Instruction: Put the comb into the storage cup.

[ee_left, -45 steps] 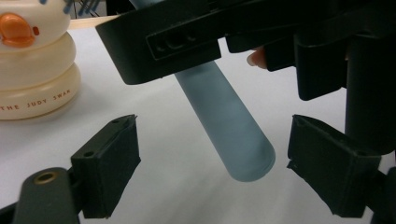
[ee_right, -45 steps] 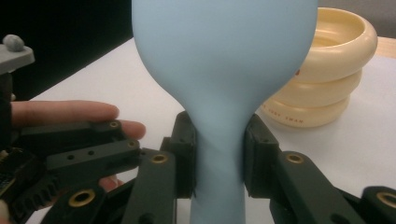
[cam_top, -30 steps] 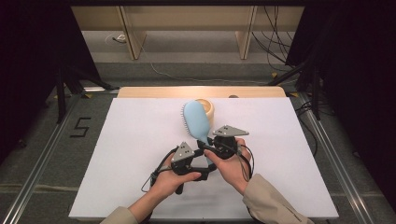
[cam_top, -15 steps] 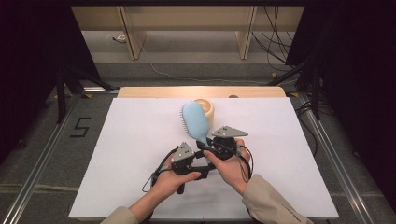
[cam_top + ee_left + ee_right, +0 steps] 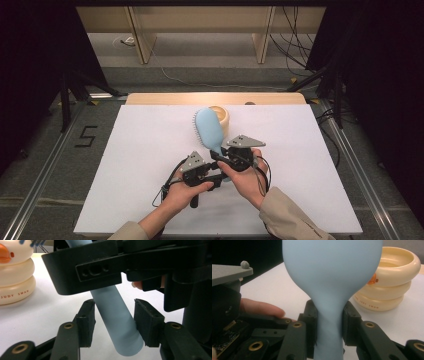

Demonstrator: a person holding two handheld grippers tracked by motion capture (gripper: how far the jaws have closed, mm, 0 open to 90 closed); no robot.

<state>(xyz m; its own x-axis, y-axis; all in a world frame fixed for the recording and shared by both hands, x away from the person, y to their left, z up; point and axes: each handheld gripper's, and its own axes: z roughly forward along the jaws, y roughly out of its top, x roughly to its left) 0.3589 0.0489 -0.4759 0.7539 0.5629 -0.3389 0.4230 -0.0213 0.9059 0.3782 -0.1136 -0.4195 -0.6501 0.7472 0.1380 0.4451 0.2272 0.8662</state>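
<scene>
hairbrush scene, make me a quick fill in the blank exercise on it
1. The right gripper is shut on the neck of the light ____ hairbrush.
2. The left gripper has just been closing, its fingers on either side of the brush's ____.
3. Behind the brush stands a cream container made of stacked ____.
4. Everything rests on a ____ table.

Missing words: blue; handle; rings; white

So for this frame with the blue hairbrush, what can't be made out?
- Hairbrush bristles: high view shows a thin edge, its back faces the camera.
- Left gripper: the far pad meets the handle; a sliver of gap at the near pad leaves the grip unsure.
- Cream ringed pot: partly behind the brush head; small print blurred.
- Right gripper clamps the neck.
</scene>
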